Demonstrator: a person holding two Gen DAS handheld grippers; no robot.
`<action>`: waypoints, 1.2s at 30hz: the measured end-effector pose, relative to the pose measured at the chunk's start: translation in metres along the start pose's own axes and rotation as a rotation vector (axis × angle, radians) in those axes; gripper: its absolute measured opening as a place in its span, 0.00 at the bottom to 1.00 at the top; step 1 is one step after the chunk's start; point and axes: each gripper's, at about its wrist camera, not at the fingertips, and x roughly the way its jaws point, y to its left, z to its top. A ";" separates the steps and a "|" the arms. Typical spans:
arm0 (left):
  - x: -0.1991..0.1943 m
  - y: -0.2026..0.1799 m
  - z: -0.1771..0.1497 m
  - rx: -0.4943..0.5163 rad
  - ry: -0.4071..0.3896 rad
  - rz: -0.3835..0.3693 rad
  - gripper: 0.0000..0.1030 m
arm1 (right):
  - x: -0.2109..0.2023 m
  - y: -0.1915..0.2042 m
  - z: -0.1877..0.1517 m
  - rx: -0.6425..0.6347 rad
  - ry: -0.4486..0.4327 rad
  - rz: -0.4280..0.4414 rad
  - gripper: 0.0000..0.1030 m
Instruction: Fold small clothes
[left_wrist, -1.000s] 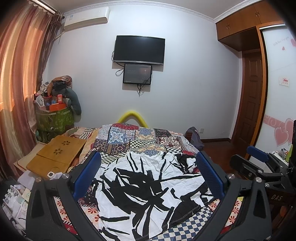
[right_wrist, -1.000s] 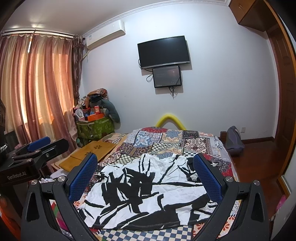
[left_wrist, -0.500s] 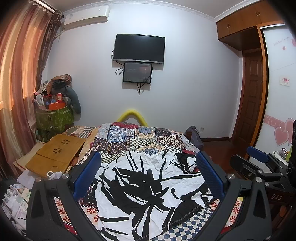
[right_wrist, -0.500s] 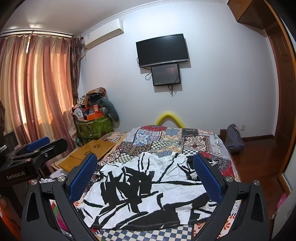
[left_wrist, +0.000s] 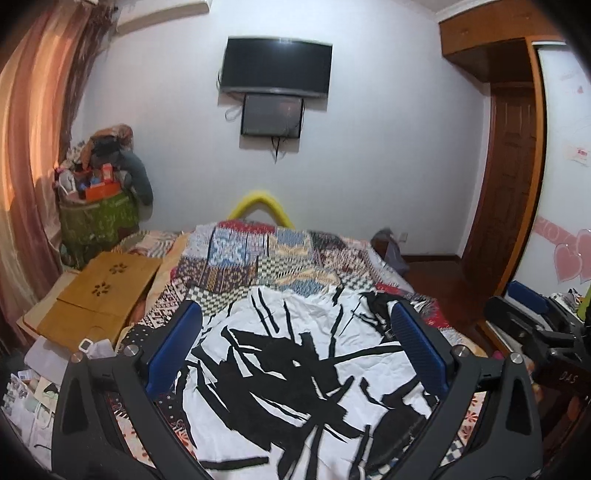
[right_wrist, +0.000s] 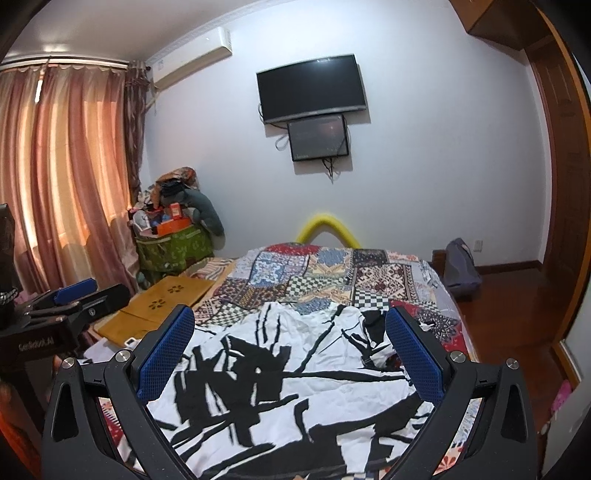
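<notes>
A white garment with bold black streaks (left_wrist: 295, 373) lies spread flat on the patchwork bed cover (left_wrist: 258, 254); it also shows in the right wrist view (right_wrist: 280, 384). My left gripper (left_wrist: 295, 343) is open and empty, held above the garment's near part. My right gripper (right_wrist: 291, 347) is open and empty, also above the garment. The right gripper shows at the right edge of the left wrist view (left_wrist: 532, 325), and the left gripper at the left edge of the right wrist view (right_wrist: 70, 299).
A wooden lap desk (left_wrist: 99, 291) lies left of the bed. A green bin piled with items (left_wrist: 98, 218) stands by the curtain (right_wrist: 62, 177). A yellow foam arc (left_wrist: 260, 206) sits at the bed's far end. A bag (right_wrist: 460, 269) and wooden door (left_wrist: 509, 177) are right.
Both cameras have tipped down and moved slightly closer to the garment. The garment has not moved and both grippers stay open.
</notes>
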 end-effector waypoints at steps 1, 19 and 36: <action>0.013 0.005 0.003 -0.002 0.027 0.004 1.00 | 0.006 -0.002 0.000 -0.001 0.007 -0.003 1.00; 0.260 0.092 -0.002 -0.012 0.462 0.136 1.00 | 0.153 -0.057 -0.003 -0.083 0.229 -0.015 1.00; 0.421 0.175 -0.049 -0.052 0.696 0.174 0.82 | 0.324 -0.138 -0.028 -0.035 0.587 0.072 0.73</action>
